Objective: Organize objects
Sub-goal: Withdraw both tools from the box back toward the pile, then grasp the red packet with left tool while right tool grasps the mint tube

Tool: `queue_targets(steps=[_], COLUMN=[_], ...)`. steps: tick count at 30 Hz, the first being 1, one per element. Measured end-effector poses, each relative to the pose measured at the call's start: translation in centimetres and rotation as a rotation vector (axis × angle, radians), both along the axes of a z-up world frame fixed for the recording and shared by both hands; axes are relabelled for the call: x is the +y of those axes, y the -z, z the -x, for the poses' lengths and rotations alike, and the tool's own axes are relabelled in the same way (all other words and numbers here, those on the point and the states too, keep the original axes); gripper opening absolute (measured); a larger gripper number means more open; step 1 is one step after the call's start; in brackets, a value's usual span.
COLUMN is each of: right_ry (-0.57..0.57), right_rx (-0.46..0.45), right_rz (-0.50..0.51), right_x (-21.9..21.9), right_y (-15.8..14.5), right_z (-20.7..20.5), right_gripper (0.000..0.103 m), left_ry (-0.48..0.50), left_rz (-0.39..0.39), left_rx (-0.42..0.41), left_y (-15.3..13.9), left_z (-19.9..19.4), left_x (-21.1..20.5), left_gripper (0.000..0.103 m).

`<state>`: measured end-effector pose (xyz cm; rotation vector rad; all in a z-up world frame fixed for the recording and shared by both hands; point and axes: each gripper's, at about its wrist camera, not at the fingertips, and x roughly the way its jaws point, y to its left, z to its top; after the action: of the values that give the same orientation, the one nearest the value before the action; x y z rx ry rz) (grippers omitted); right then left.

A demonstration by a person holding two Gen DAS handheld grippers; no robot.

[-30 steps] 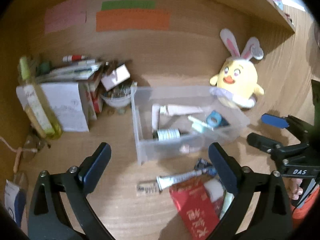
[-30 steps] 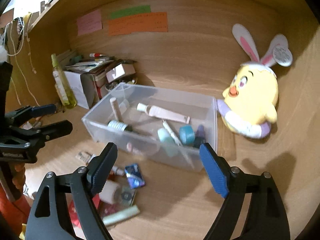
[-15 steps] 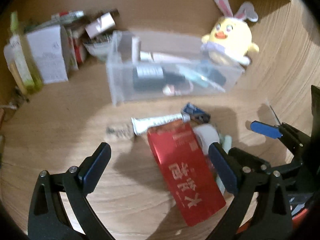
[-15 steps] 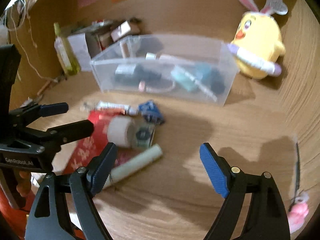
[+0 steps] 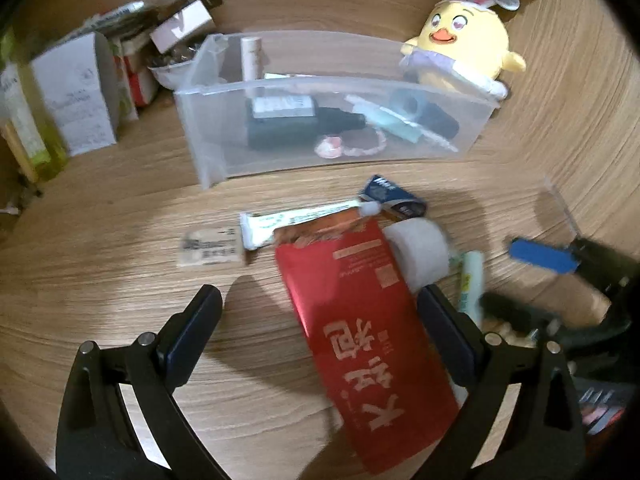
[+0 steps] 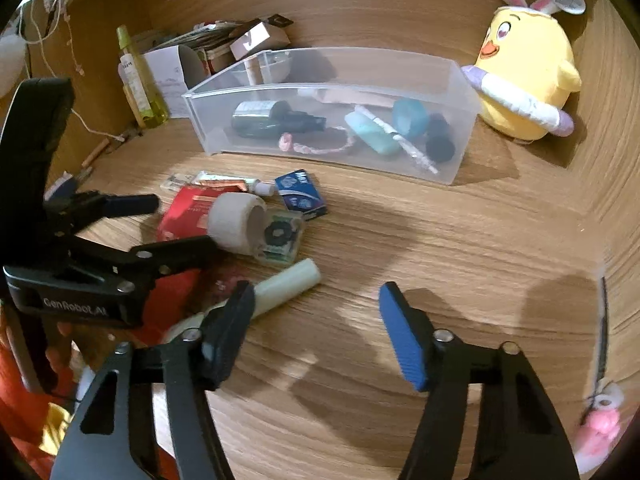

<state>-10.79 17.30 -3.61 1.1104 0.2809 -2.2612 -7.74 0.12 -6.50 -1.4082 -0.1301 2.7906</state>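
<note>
Loose items lie on the wooden desk in front of a clear bin [image 5: 208,92] [image 6: 328,88] that holds several toiletries. They include a red packet [image 5: 360,300] [image 6: 184,212], a white tape roll [image 5: 420,248] [image 6: 236,220], a white tube [image 5: 296,218], a blue packet [image 6: 302,196] and a pale green tube [image 6: 288,284]. My left gripper [image 5: 320,332] [image 6: 160,228] is open astride the red packet, and its pads do not press on it. My right gripper [image 6: 316,336] [image 5: 524,284] is closing over bare wood, with the green tube just past its left fingertip.
A yellow plush chick [image 5: 460,52] [image 6: 524,76] sits right of the bin. Boxes [image 5: 76,92] and a green bottle [image 6: 138,80] crowd the back left corner. A small pink object [image 6: 600,428] lies at the near right. Wooden walls close in behind and on both sides.
Both grippers have come down and tipped toward the desk, so the loose items now lie close under them. The right gripper's jaws have narrowed.
</note>
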Motion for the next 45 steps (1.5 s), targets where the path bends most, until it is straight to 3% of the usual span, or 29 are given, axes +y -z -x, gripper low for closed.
queue_targets(steps=[2, 9, 18, 23, 24, 26, 32, 35, 45], right_ry=[0.014, 0.028, -0.054, -0.066, -0.068, -0.080, -0.078, -0.070, -0.061], right_rx=[0.013, -0.057, -0.067, -0.067, -0.069, -0.065, -0.016, -0.012, 0.002], right_rz=[-0.056, 0.044, 0.037, 0.019, 0.021, 0.016, -0.044, -0.052, -0.079], right_x=[0.1, 0.7, -3.2, -3.5, -3.3, -3.0, -1.8, -0.9, -1.9], right_y=[0.3, -0.2, 0.4, 0.8, 0.8, 0.8, 0.9, 0.8, 0.9], right_z=[0.4, 1.0, -0.6, -0.6, -0.6, -0.6, -0.2, 0.3, 1.8], right_gripper=[0.041, 0.041, 0.041, 0.040, 0.038, 0.032, 0.014, 0.014, 0.014], left_ry=[-0.009, -0.036, 0.006, 0.002, -0.002, 0.002, 0.002, 0.006, 0.012], left_rz=[0.026, 0.010, 0.061, 0.036, 0.030, 0.009, 0.006, 0.009, 0.039], left_rx=[-0.017, -0.025, 0.004, -0.021, -0.025, -0.034, -0.018, -0.012, -0.011], left_y=[0.4, 0.4, -0.5, 0.2, 0.3, 0.4, 0.3, 0.2, 0.3], left_z=[-0.3, -1.5, 0.1, 1.2, 1.3, 1.3, 1.0, 0.7, 1.1], left_x=[-0.5, -2.5, -1.2, -1.4, -1.5, -1.8, -2.0, -1.9, -1.5], left_gripper=[0.099, 0.099, 0.099, 0.098, 0.096, 0.082, 0.068, 0.061, 0.058])
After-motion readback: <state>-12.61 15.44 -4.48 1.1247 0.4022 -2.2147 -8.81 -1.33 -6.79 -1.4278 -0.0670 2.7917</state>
